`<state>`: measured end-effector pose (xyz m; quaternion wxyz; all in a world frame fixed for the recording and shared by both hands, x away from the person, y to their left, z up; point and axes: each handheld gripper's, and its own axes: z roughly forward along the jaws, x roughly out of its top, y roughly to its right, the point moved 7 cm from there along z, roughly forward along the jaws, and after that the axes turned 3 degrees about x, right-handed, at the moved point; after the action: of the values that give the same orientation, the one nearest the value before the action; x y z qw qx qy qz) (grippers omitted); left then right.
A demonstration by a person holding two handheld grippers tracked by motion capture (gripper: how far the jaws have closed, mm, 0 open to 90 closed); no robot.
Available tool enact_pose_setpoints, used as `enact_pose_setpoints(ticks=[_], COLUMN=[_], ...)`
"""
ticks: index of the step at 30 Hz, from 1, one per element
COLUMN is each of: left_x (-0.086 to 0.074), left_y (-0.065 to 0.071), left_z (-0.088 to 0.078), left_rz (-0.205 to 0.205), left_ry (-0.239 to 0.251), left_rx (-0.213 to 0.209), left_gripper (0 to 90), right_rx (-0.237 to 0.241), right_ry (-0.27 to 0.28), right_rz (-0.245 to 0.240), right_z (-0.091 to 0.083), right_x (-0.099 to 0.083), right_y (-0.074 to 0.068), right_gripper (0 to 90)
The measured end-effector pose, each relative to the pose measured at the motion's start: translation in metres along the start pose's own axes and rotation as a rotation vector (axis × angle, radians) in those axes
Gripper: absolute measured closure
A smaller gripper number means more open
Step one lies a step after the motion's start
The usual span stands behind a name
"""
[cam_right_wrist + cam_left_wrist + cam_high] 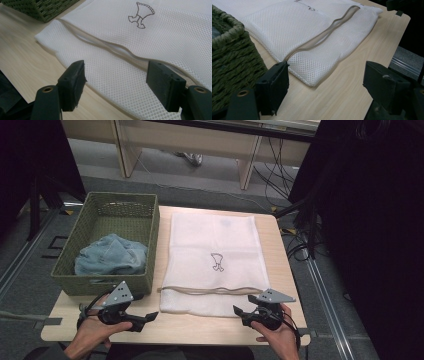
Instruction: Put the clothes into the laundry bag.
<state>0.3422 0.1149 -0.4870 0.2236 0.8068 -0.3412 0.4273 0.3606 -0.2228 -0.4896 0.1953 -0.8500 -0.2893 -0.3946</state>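
Note:
A white mesh laundry bag (214, 245) lies flat on the wooden table (280, 270), with a small dark outline print (217, 262) at its middle. A beige zipper band (215, 291) runs across its near end, slightly parted. My left gripper (149, 317) rests by the bag's near left corner, open with nothing between its jaws. In the left gripper view the left gripper (327, 87) faces the bag (294, 32) and the band (322, 37). My right gripper (239, 312) is open at the bag's near right edge. In the right gripper view the right gripper (117, 85) hovers over the mesh (160, 42), just short of the band (105, 46).
A green woven basket (120, 196) stands on the table's left side, touching the bag's left edge, with a crumpled blue cloth (112, 255) inside. The basket wall (232, 62) is close beside my left gripper. Cables and furniture legs lie on the floor beyond the table.

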Motion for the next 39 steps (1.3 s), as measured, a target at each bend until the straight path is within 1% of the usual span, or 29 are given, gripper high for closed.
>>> enact_pose_setpoints(ticks=[1, 2, 3, 4, 5, 6, 7, 8, 9, 10, 11, 12, 13, 15, 17, 18, 19, 20, 22, 23, 24, 26, 28, 29, 32, 35, 36, 37, 39], left_x=[0.000, 0.001, 0.000, -0.001, -0.001, -0.001, 0.000, 0.000, 0.000, 0.000, -0.001, -0.001, 0.000, 0.000, 0.000, 0.000, -0.001, -0.001, -0.001, 0.000, 0.000, -0.001, -0.001, -0.001, -0.001, 0.000, -0.001, -0.002, -0.001], left_y=[0.001, 0.001, 0.002, 0.002, 0.001, 0.002, 0.001, 0.000, 0.000, -0.001, -0.001, -0.001, -0.002, -0.002, -0.002, -0.002, -0.002, -0.002, -0.002, -0.002, -0.003, -0.002, -0.002, -0.003, -0.002, -0.002, -0.001, -0.001, -0.001], left_z=[0.000, 0.000, 0.001, 0.000, 0.000, 0.000, 0.000, 0.001, 0.000, 0.000, 0.000, 0.000, 0.000, 0.000, 0.000, 0.000, 0.000, 0.000, 0.000, 0.000, 0.000, -0.001, 0.000, 0.000, 0.000, 0.000, 0.001, 0.001, 0.001], left_rz=[-0.002, -0.001, -0.020, -0.015, -0.012, -0.019, -0.005, 0.000, -0.007, 0.003, -0.007, -0.024, -0.008, -0.005, -0.005, -0.011, -0.007, -0.007, -0.003, -0.003, 0.000, -0.009, -0.019, -0.018, -0.009, -0.008, -0.027, -0.027, -0.025], left_ry=[0.002, 0.003, -0.006, -0.011, -0.011, -0.009, -0.009, 0.001, -0.001, -0.004, -0.020, -0.018, -0.011, -0.009, -0.020, -0.018, -0.020, -0.022, -0.022, -0.019, -0.022, -0.027, -0.022, -0.023, -0.024, -0.023, -0.028, -0.030, -0.028], left_rx=[-0.004, -0.004, -0.008, -0.008, 0.000, -0.003, -0.006, -0.002, 0.001, 0.004, 0.002, 0.006, -0.002, 0.009, 0.003, 0.004, -0.001, -0.001, 0.003, -0.001, 0.004, 0.004, 0.005, 0.004, 0.000, 0.000, 0.012, 0.016, 0.011], left_gripper=[20.2, 20.2, 20.2, 20.2, 20.2, 20.2, 20.2, 20.2, 20.2, 20.0, 19.6, 19.3, 19.3, 19.3, 19.3, 19.3, 19.3, 19.3, 19.3, 19.3, 19.3, 19.3, 19.1, 19.1, 19.1, 19.0, 19.0, 19.0, 19.0], right_rx=[-0.004, 0.021, 0.018, 0.021, 0.014, 0.001, 0.002, -0.013, -0.018, -0.009, -0.005, -0.009, 0.000, -0.026, -0.013, -0.018, -0.038, -0.041, -0.050, -0.064, -0.050, -0.067, -0.055, -0.066, -0.068, -0.054, -0.058, -0.055, -0.041], right_ry=[0.003, 0.003, 0.006, 0.007, 0.016, 0.012, 0.015, 0.017, 0.012, 0.014, 0.013, 0.016, 0.019, 0.007, -0.001, -0.007, -0.005, -0.026, -0.025, -0.018, -0.024, -0.021, -0.038, -0.028, -0.027, -0.051, -0.064, -0.081, -0.110], right_rz=[-0.006, -0.011, -0.004, 0.014, 0.015, 0.011, 0.014, -0.003, -0.007, 0.012, -0.010, -0.019, -0.032, -0.055, -0.055, -0.059, -0.081, -0.073, -0.061, -0.087, -0.080, -0.094, -0.100, -0.125, -0.142, -0.176, -0.196, -0.227, -0.244], right_z=[0.001, 0.002, 0.002, 0.001, 0.002, 0.001, 0.002, 0.001, 0.001, 0.002, 0.003, 0.003, 0.005, 0.004, 0.005, 0.005, 0.006, 0.006, 0.007, 0.006, 0.008, 0.009, 0.011, 0.012, 0.017, 0.026, 0.029, 0.035, 0.044], right_x=[0.000, -0.001, -0.001, 0.000, 0.000, 0.000, 0.000, 0.000, 0.000, 0.000, 0.000, 0.001, 0.001, 0.000, -0.001, -0.001, -0.001, -0.003, -0.002, -0.001, -0.001, 0.001, 0.003, 0.005, 0.009, 0.013, 0.014, 0.016, 0.019], right_y=[0.000, 0.000, -0.001, -0.001, -0.001, 0.000, -0.001, 0.001, 0.002, -0.001, 0.000, -0.001, -0.001, 0.000, -0.001, 0.000, 0.002, 0.003, 0.003, 0.005, 0.004, 0.006, 0.005, 0.007, 0.010, 0.010, 0.011, 0.013, 0.015], right_gripper=[32.3, 32.0, 31.9, 31.9, 31.8, 31.5, 31.2, 30.8, 30.4, 30.1, 30.0, 29.7, 29.2, 27.7, 27.0, 26.8, 25.7, 23.5, 23.0, 23.0, 22.7, 22.3, 22.1, 22.0, 21.8, 29.1, 31.3, 35.6, 41.8])
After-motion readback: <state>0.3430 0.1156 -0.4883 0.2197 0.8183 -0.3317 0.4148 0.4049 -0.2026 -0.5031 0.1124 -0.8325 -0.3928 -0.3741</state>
